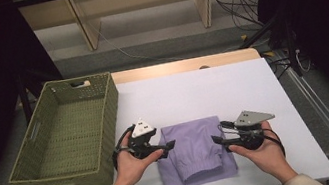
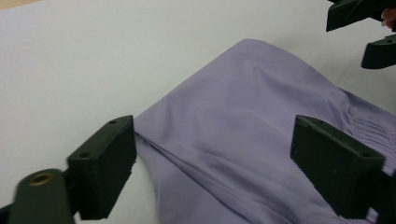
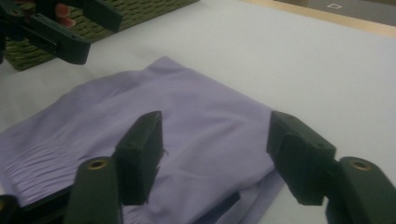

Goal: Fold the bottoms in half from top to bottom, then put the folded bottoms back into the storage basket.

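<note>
A folded lilac garment (image 1: pixel 193 151) with an elastic waistband lies on the white table top (image 1: pixel 203 93), near the front edge. My left gripper (image 1: pixel 170 145) hovers at its left edge, jaws apart above the cloth (image 2: pixel 233 135), nothing pinched. On the opposite side my right gripper (image 1: pixel 217 140) stands open over the cloth (image 3: pixel 196 126). Both point inward at each other. In the left gripper view the right gripper (image 2: pixel 369 32) appears at the top right; in the right gripper view the left gripper (image 3: pixel 70 28) appears at the top left.
A green woven basket (image 1: pixel 42 163) stands on the left part of the table, its near corner (image 3: pixel 130 14) close to the left hand. A wooden strip (image 1: pixel 183 65) runs along the table's far edge. Cables lie on the floor behind.
</note>
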Demonstrator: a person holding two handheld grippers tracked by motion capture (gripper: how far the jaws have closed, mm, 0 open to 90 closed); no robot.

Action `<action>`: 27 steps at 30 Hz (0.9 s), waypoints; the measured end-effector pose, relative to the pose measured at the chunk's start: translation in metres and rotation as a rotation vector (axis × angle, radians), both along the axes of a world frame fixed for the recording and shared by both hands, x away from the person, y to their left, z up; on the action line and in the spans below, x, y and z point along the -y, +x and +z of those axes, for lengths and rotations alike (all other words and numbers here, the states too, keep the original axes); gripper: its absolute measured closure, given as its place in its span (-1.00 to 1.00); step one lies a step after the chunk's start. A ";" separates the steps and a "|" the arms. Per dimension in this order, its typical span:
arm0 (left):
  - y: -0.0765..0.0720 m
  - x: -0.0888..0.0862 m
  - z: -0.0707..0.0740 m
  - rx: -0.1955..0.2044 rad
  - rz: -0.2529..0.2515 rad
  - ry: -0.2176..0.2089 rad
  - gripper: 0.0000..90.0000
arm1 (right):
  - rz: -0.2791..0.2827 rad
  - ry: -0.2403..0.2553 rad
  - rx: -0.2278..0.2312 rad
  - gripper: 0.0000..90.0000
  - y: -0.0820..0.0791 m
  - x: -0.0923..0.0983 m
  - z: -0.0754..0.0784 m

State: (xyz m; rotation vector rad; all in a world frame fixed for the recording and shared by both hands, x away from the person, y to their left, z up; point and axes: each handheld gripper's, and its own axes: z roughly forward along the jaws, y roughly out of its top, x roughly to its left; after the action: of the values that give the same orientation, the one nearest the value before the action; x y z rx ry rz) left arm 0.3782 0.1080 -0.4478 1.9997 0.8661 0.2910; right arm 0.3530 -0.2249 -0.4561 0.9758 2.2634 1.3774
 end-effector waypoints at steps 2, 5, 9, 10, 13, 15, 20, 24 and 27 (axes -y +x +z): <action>-0.003 -0.002 -0.001 -0.001 0.001 -0.006 -0.83 | 0.004 -0.002 -0.002 -0.32 -0.006 0.003 0.000; -0.007 -0.004 -0.002 -0.005 -0.008 0.003 -1.00 | 0.002 0.009 -0.001 -0.39 -0.014 0.005 0.001; -0.008 -0.005 -0.001 0.004 0.004 0.011 -1.00 | 0.009 -0.013 0.012 -0.42 -0.019 0.005 0.002; -0.007 -0.005 -0.001 0.004 0.004 0.015 -1.00 | 0.009 -0.021 0.012 -0.42 -0.019 0.005 0.001; -0.006 -0.004 -0.001 0.004 0.012 0.018 -1.00 | 0.014 -0.032 0.024 -0.44 -0.021 0.004 0.001; -0.006 -0.003 -0.002 0.003 0.017 0.023 -1.00 | 0.010 -0.031 0.026 -0.44 -0.022 0.005 0.001; -0.006 -0.003 -0.003 0.001 0.020 0.031 -1.00 | 0.002 -0.023 0.029 -0.43 -0.024 0.009 0.001; -0.005 -0.004 -0.004 -0.005 0.025 0.026 -1.00 | -0.001 -0.019 0.036 -0.43 -0.024 0.010 0.000; -0.004 -0.003 -0.004 -0.012 0.026 0.016 -1.00 | -0.003 -0.026 0.044 -0.46 -0.024 0.010 0.001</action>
State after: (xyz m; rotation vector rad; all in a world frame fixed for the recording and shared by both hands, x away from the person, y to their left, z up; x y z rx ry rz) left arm 0.3740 0.1114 -0.4514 2.0080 0.9001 0.3014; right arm 0.3292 -0.2347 -0.4554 0.9310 2.2416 1.3520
